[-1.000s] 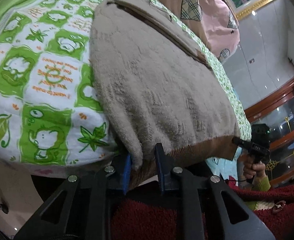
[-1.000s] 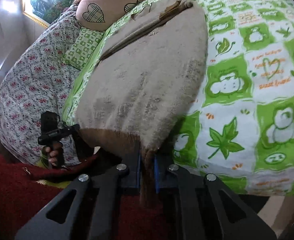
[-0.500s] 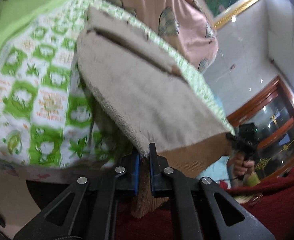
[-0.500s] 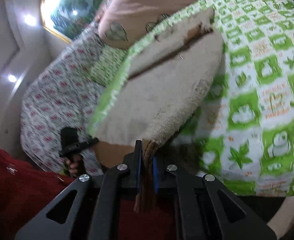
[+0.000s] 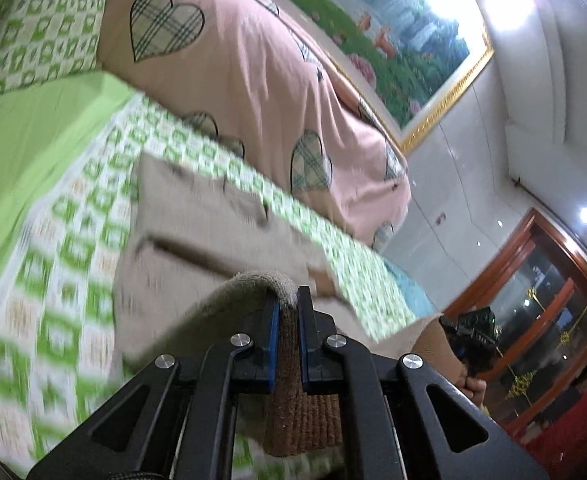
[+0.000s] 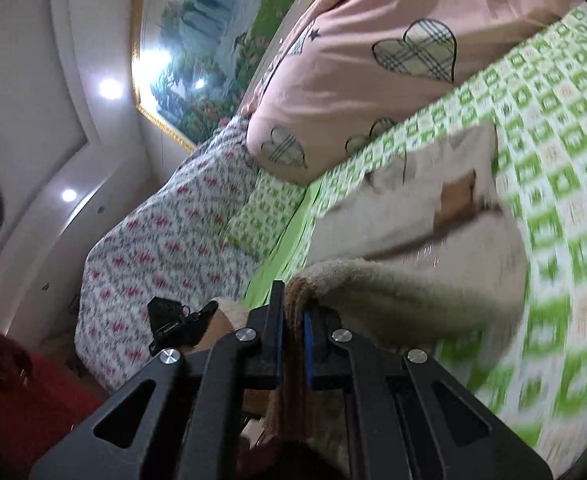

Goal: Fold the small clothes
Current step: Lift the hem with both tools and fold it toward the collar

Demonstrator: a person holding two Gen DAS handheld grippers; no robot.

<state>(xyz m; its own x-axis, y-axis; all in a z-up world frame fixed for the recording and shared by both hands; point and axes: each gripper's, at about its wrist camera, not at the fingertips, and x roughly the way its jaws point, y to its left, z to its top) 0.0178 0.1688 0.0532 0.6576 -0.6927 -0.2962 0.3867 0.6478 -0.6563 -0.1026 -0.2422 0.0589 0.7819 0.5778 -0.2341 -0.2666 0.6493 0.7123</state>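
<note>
Nearest, the left claw (image 5: pixel 288 308) was clenched on the brown ribbed hem of one beige fleece garment (image 5: pixel 197 240), its two blue-padded fingers (image 5: pixel 272 332) pointing up and away over the bed, with the hem hanging down between them. The right claw (image 6: pixel 293 312) was likewise clamped on the same garment (image 6: pixel 405 292) at its other hem corner, held at a similar upward tilt. Between the two claws the lifted edge arched over, while the rest of the garment lay flat on the green-and-white patterned bedsheet (image 5: pixel 73 280). In the left view the person's right hand (image 5: pixel 471 380) gripped the other handle. Farther off sat one pink pillow with plaid hearts (image 5: pixel 245 60) and one floral quilt (image 6: pixel 165 248). Farthest, one gold-framed landscape painting (image 5: pixel 405 32) hung on the wall.
</note>
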